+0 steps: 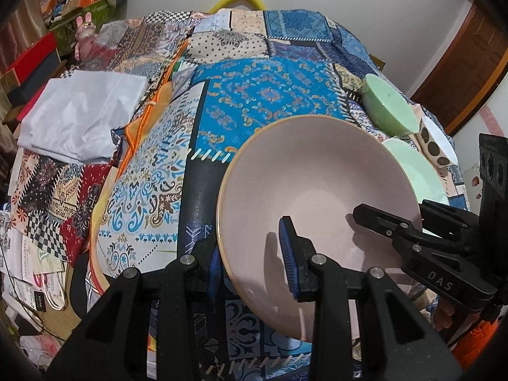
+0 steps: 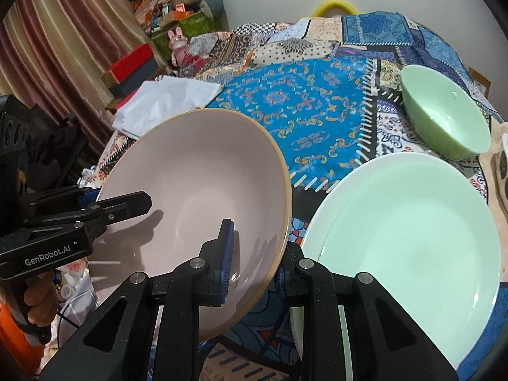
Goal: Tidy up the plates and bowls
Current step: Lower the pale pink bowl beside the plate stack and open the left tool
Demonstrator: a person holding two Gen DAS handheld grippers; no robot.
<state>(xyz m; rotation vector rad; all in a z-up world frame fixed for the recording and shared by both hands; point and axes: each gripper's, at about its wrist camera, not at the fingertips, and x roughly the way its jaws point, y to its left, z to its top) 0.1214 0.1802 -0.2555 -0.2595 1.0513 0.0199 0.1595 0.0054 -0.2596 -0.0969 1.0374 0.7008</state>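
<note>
The left gripper (image 1: pixel 250 260) has its jaws pinching the near-left rim of a large, pale pink ceramic bowl with a tan edge (image 1: pixel 317 187), one blue ribbed pad inside the bowl and the other outside under the rim. The right gripper (image 2: pixel 254 254) has its jaws clamped the same way on the opposite rim of that bowl, a blue pad against the inner wall and its partner hidden behind the outer wall. Held between the two, the pink bowl is tilted and sits above the surface, which is draped in a patchwork cloth of blue, black and cream prints (image 1: pixel 263 95). Just beside the bowl, toward the right edge of the surface, lies a wide, flat mint-green plate (image 2: pixel 412 228). Beyond the plate, nearer the far right corner, stands a small, deep green glazed bowl (image 2: pixel 444 120), apart from the plate. A folded white cloth (image 1: pixel 82 117) rests on the left edge of the surface. Part of a hand (image 2: pixel 38 301) grips the left gripper's handle.
</note>
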